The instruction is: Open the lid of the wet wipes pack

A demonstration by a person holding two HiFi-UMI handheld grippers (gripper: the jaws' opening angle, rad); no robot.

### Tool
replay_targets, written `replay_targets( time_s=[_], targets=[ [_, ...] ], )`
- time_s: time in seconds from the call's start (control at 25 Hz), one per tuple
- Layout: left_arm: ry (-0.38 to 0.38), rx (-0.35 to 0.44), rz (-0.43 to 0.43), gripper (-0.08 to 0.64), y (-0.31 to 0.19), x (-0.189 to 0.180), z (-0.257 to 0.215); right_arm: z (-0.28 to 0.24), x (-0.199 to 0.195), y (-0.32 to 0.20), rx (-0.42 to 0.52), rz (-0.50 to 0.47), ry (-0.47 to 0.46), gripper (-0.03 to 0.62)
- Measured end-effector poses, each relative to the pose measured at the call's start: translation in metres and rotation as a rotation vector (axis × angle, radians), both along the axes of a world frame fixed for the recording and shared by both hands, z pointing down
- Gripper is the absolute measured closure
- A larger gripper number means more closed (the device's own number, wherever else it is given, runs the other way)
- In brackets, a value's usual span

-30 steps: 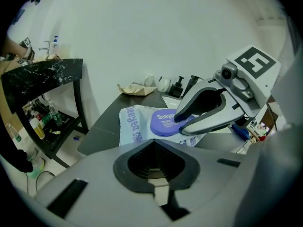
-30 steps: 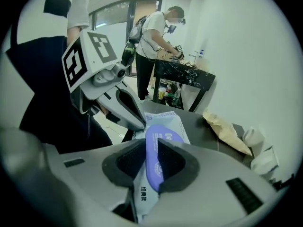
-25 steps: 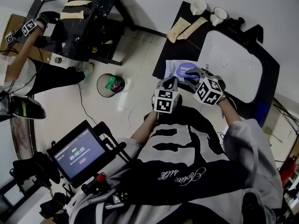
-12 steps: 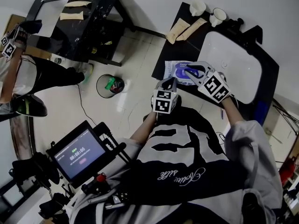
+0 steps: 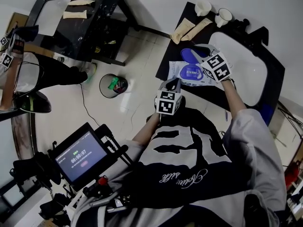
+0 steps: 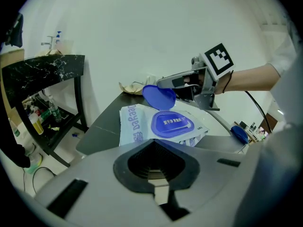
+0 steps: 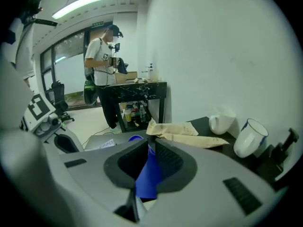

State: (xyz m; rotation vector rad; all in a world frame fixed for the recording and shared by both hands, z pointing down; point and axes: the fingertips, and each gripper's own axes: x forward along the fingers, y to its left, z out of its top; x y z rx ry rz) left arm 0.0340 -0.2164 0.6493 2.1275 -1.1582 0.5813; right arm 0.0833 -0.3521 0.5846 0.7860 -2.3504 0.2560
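Note:
The wet wipes pack (image 5: 183, 74), pale with a blue oval label, lies flat on the black counter (image 5: 165, 64). Its blue lid (image 5: 191, 55) is swung up off the label, and my right gripper (image 5: 202, 52) is shut on the lid's edge. In the right gripper view the lid (image 7: 147, 171) stands clamped between the pads of that gripper (image 7: 150, 143). My left gripper (image 5: 174, 84) hovers at the pack's near edge, shut and holding nothing. The left gripper view shows this gripper (image 6: 155, 148) just short of the pack (image 6: 142, 126), with the raised lid (image 6: 159, 97) beyond it.
A white basin (image 5: 236, 65) sits right of the pack. Two mugs (image 5: 202, 6) (image 5: 222, 16) and tan paper packets (image 5: 188, 28) lie at the counter's far end. On the floor stand a round bin (image 5: 112, 85) and a black table (image 5: 80, 22); another person (image 5: 19, 74) is at the left.
My right gripper has moved up and away from me with the lid in it, so the lid now stands open above the label. The left gripper has hardly moved.

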Motion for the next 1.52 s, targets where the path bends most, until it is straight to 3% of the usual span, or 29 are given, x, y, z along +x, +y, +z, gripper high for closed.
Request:
replay_targets(
  time_s=[0.16,0.4,0.68,0.84,1.16,1.36,1.52],
  targets=[
    [-0.004,-0.002,-0.001,0.561,-0.001,0.000,0.002,0.017,0.002,-0.011,-0.042,0.062,-0.003,0.546],
    [-0.027,0.004,0.019,0.561,-0.002,0.000,0.004,0.005,0.003,-0.007,-0.021,0.113,-0.036,0.522],
    [-0.024,-0.019,0.032,0.561,-0.003,0.000,0.008,-0.027,0.015,0.015,0.011,0.270,-0.196,0.508],
    [0.063,-0.015,0.009,0.561,-0.001,-0.002,-0.023,-0.059,0.021,0.047,0.021,0.365,-0.281,0.508],
    [0.192,0.153,0.044,0.561,0.001,-0.011,-0.112,-0.087,0.010,0.113,0.022,0.520,-0.451,0.509],
    [0.263,0.241,0.096,0.561,0.032,-0.029,-0.169,-0.112,-0.015,0.166,0.072,0.579,-0.479,0.536],
    [0.294,0.251,0.135,0.561,0.055,-0.038,-0.178,-0.117,-0.023,0.196,0.111,0.644,-0.510,0.592]
  ],
)
